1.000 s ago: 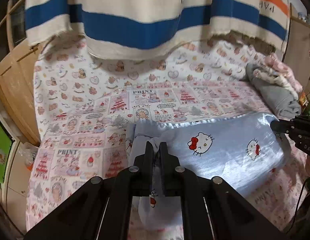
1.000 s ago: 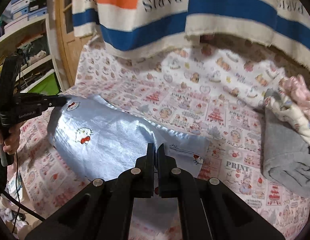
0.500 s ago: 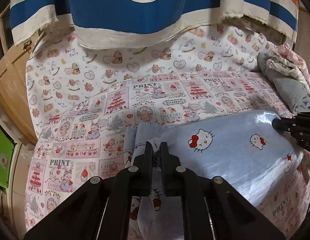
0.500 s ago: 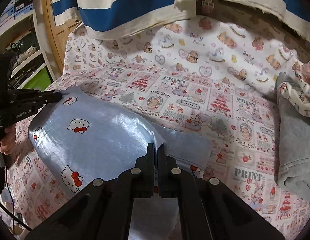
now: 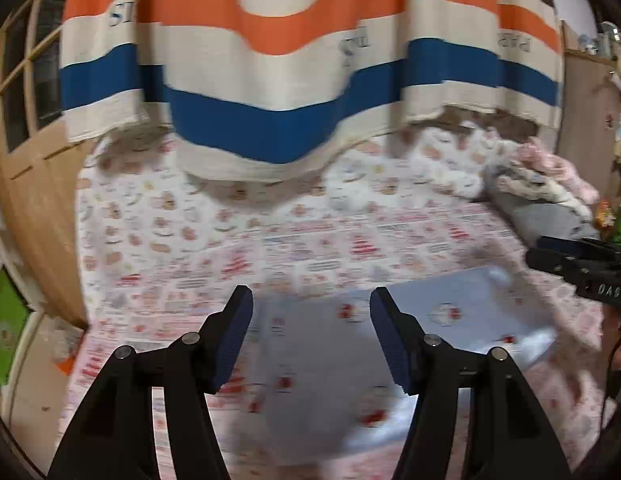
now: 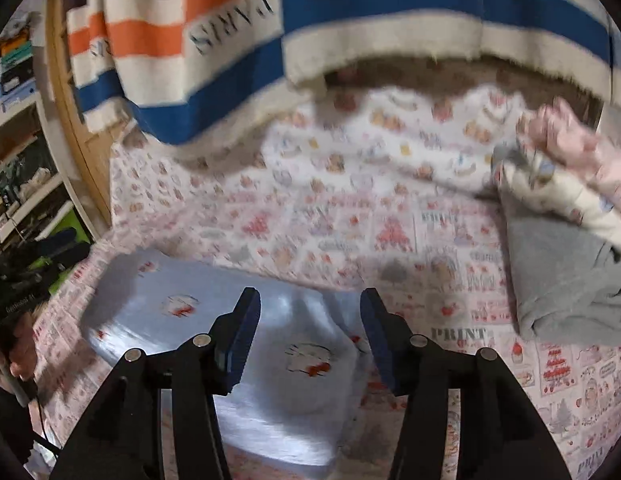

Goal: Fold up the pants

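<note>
Fingers (image 5: 240,336) apart above pants (image 5: 322,380)

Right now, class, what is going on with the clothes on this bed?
A person with a gripper in each hand is folding light blue pants on a patterned bedsheet. Both the left gripper and the right gripper have just been opening their jaws, with nothing pinched; the pants lie released on the sheet. Other folded clothes sit aside.
</note>
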A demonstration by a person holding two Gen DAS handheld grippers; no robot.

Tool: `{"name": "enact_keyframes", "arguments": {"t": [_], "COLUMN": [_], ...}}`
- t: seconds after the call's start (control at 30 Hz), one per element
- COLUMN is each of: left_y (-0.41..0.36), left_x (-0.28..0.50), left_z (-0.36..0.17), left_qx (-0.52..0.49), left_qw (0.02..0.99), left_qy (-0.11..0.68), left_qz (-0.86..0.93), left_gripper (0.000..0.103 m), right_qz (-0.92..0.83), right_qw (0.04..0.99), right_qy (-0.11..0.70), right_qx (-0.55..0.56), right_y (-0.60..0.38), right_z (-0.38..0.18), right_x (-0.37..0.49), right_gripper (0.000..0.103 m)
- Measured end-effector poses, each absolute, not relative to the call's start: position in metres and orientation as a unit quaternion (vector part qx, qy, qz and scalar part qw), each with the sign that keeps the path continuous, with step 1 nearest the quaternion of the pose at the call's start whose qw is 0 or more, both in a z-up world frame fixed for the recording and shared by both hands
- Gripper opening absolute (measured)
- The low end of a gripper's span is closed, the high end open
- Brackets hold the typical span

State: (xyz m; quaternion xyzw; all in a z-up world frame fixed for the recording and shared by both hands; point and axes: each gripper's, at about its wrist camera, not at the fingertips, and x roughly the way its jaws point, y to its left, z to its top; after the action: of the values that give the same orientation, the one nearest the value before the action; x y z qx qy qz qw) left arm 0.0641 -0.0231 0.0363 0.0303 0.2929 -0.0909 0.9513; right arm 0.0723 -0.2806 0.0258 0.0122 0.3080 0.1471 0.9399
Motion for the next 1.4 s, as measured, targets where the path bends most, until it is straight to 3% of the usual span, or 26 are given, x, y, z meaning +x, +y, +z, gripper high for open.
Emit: {"name": "enact_keyframes", "arguments": {"t": [0.13,0.23,0.33,0.67,0.87,1.03,1.4], "left_y": [-0.046,-0.060,-0.068,-0.066,-0.059,-0.052,-0.061], "left_x": [0.071,0.070,0.069,0.065,0.060,0.090,0.124], "left_z": [0.019,0.001,-0.020,-0.038,-0.008,0.005,-0.038], "left_qx": [0.002,0.007,0.023,0.027,0.027,-0.007,-0.003], "left_qw": [0.930,0.920,0.910,0.903,0.926,0.937,0.909], "left_qy": [0.344,0.365,0.391,0.406,0.354,0.335,0.406], "left_qz": [-0.134,-0.144,-0.136,-0.140,-0.129,-0.095,-0.098], "left_gripper": [0.043,0.038,0.036,0.040,0.040,0.040,0.037], "right_qz": [0.205,0.224,0.241,0.243,0.204,0.158,0.145], "right_qw": [0.928,0.914,0.888,0.881,0.912,0.927,0.906], "right_qy": [0.311,0.337,0.392,0.405,0.356,0.339,0.397], "right_qx": [0.017,-0.015,-0.005,0.004,-0.021,0.028,0.018], "right_y": [-0.252,-0.228,-0.220,-0.227,-0.235,-0.244,-0.226], "right_z": [0.027,0.011,-0.015,-0.044,-0.016,0.007,-0.044], "right_x": [0.063,0.062,0.069,0.064,0.058,0.083,0.120], "right_gripper": [0.053,0.034,0.024,0.023,0.024,0.024,0.024]}}
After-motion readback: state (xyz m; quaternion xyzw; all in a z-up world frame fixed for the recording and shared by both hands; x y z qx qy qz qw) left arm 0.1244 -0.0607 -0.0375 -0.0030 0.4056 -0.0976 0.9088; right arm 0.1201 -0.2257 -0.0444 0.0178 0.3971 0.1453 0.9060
